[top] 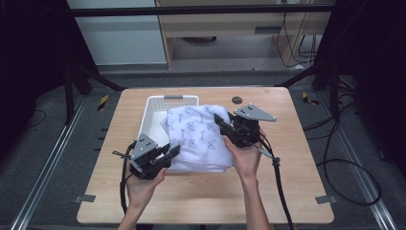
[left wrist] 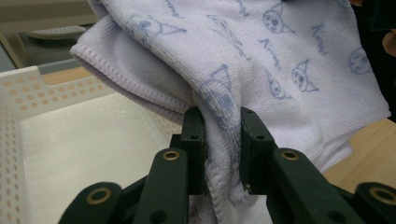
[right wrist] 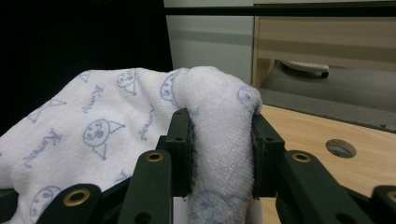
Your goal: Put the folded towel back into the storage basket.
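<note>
A wooden table (top: pixel 201 201) sits in the centre of the high view, with a white perforated basket (top: pixel 158 103) standing on its upper middle part. A folded white towel (top: pixel 201 139) printed with small blue cartoon faces lies partly over the basket's right rim and partly over the tabletop, just below centre of the frame. The left gripper (top: pixel 173 152), held in a hand (top: pixel 143 184) at lower left, pinches the towel's lower left edge; in the left gripper view its jaws press a bunched fold of cloth between them, above the basket's pale floor. The right gripper (top: pixel 221 123), held in a hand (top: pixel 246 155) right of centre, clamps a thick rolled fold at the towel's right side. A small round hole (top: pixel 237 100) marks the table near its far edge.
</note>
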Demonstrator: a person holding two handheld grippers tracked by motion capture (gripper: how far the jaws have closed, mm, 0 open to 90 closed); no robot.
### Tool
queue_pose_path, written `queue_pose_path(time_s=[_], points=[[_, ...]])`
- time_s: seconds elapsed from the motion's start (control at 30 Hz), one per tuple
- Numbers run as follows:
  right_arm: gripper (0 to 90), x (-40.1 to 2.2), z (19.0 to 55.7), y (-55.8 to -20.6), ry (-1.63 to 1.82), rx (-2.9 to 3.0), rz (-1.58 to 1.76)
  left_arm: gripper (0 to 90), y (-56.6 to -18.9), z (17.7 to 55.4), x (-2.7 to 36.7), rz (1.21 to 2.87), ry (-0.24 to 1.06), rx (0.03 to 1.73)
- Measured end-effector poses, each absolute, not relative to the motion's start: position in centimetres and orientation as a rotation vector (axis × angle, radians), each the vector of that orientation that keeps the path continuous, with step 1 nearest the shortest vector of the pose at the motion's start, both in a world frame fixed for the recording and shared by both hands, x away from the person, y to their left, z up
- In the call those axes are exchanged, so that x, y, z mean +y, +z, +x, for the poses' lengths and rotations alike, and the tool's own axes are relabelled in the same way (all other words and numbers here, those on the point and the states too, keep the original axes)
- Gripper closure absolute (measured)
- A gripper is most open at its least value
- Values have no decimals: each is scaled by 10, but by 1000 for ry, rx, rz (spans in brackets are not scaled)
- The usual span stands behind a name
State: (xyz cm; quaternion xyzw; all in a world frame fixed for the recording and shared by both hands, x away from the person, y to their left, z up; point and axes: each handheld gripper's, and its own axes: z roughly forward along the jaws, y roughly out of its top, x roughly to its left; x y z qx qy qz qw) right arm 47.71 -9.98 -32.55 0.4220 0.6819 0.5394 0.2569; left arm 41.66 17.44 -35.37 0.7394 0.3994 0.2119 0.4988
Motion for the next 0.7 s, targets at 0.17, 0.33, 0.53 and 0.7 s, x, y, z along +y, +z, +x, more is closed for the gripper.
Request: queue_pose_path(time_s=[0.17,0.33,0.53,0.7], points=[[664,-88,482,-326,1471,1853,1125,738,-355,418,184,1775,525,987],[664,-78,488,-325,1474,1859,1122,739,-356,423,192,1765,530,1007],[660,-65,499,-324,1473,1872,1111,738,-357,432,203,1749,539,1042],[660,-55,505,-325,1480,1873,1101,739,-356,437,211,1739,561,1065]])
